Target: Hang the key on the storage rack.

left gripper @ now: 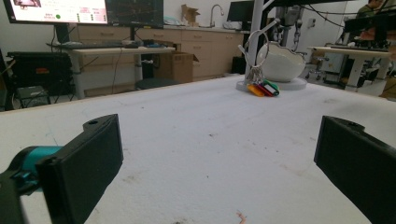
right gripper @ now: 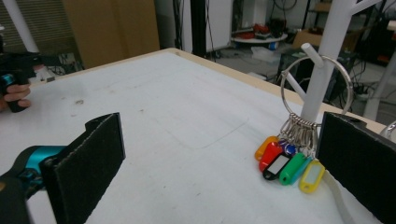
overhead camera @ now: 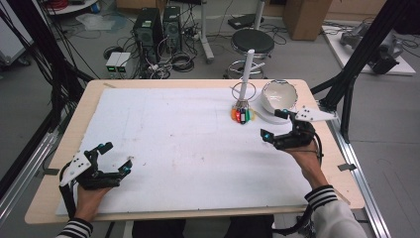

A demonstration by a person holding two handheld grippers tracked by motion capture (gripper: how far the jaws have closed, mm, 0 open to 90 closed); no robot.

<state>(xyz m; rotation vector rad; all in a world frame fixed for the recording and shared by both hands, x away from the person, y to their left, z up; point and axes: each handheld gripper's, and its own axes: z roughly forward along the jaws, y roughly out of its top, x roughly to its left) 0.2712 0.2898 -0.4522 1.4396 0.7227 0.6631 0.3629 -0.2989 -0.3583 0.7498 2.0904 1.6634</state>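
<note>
Seen at the far right of the white foam-covered tabletop (overhead camera: 188,148): large steel key ring with coloured plastic tags (right gripper: 292,161), hooked over a peg of the white post stand (overhead camera: 247,74), tags resting on the surface. Right hand-held gripper (overhead camera: 277,128) just beside it, jaws wide and empty; judged to be backing off after hanging. Left hand-held gripper (overhead camera: 116,158) idle and wide near the front-left edge. White ceramic bowl (overhead camera: 280,95) close behind the stand, crowding any next reach.
</note>
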